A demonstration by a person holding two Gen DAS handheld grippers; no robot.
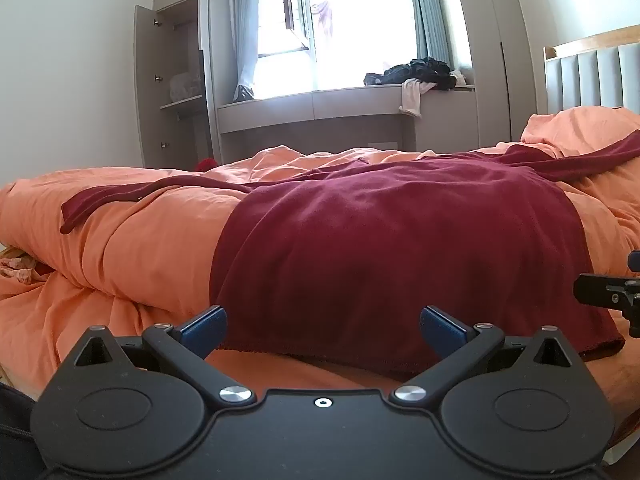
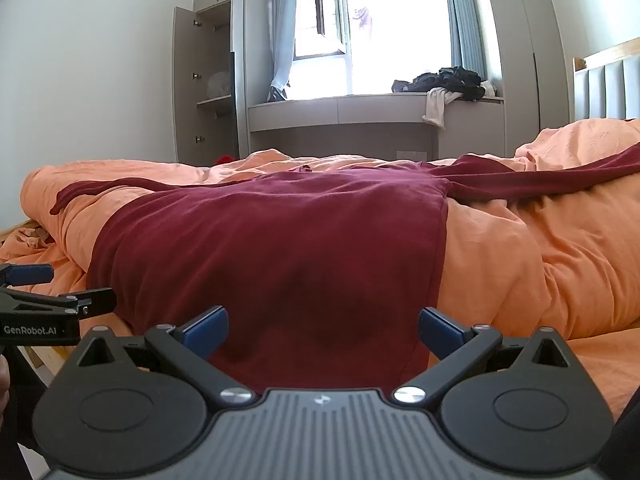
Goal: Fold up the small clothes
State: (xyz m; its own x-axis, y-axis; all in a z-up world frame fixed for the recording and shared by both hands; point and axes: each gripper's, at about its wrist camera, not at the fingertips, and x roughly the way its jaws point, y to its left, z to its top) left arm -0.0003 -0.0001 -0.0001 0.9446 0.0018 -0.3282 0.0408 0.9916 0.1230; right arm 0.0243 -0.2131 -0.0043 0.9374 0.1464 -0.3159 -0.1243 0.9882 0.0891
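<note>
At far left a wardrobe (image 1: 176, 80) stands with its door open, its shelf contents too pale to make out. A crumpled orange quilt (image 1: 120, 248) covers the bed, and a small red thing (image 1: 206, 165) behind its far edge is mostly hidden. A dark red top (image 1: 380, 240) lies spread flat on the quilt, one sleeve stretched left, the other running right until the frame cuts it off; its near hem hangs over the quilt's front edge. The left gripper (image 1: 323, 330) hovers just before that hem, jaws spread wide, nothing between them. The right gripper (image 2: 323, 330) sits beside it before the top's right half, likewise spread wide and empty, its base hiding the hem. Beyond, on the window ledge (image 1: 320, 98), a dark pile of clothes (image 1: 416, 70) is hard to tell apart; a white piece (image 1: 412, 96) droops off it. The headboard (image 1: 592, 76) is cut off at right
</note>
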